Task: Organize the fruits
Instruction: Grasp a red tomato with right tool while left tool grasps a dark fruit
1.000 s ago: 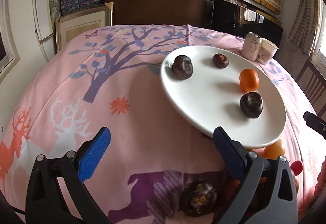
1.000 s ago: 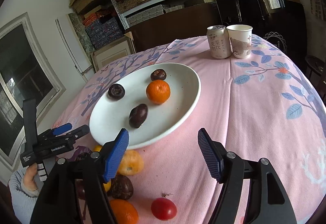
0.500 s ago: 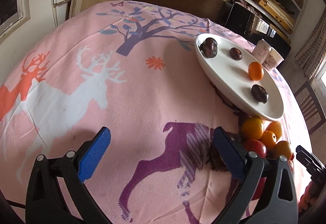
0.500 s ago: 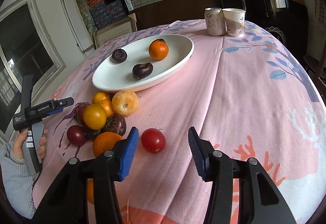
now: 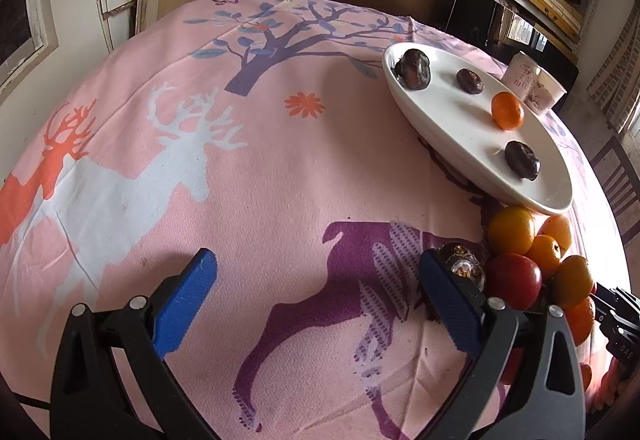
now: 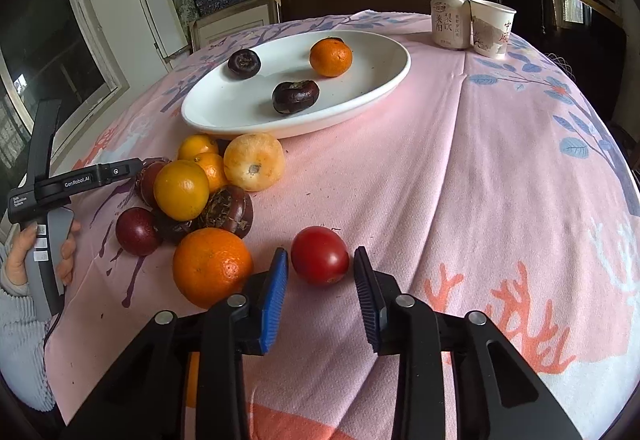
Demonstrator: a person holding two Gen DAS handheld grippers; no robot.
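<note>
A white plate (image 6: 372,88) holds an orange (image 6: 331,56) and dark fruits (image 6: 295,96); it also shows in the left wrist view (image 5: 448,128). Near its front edge lies a pile of several oranges and dark fruits (image 6: 200,184), with a large orange (image 6: 212,266). My right gripper (image 6: 320,276) is open, its jaws either side of a red tomato (image 6: 319,254) on the cloth, not touching it. My left gripper (image 5: 316,292) is open and empty over the pink cloth, left of the pile (image 5: 520,252).
A drink can (image 6: 449,19) and a paper cup (image 6: 491,27) stand behind the plate. The pink patterned tablecloth (image 5: 240,160) covers a round table. Shelves and boxes stand beyond the far edge. The left gripper's handle (image 6: 60,184) is beside the pile.
Both grippers pulled back from the plate and dropped low. The right jaws narrowed and now flank the red tomato. The left gripper stays wide open.
</note>
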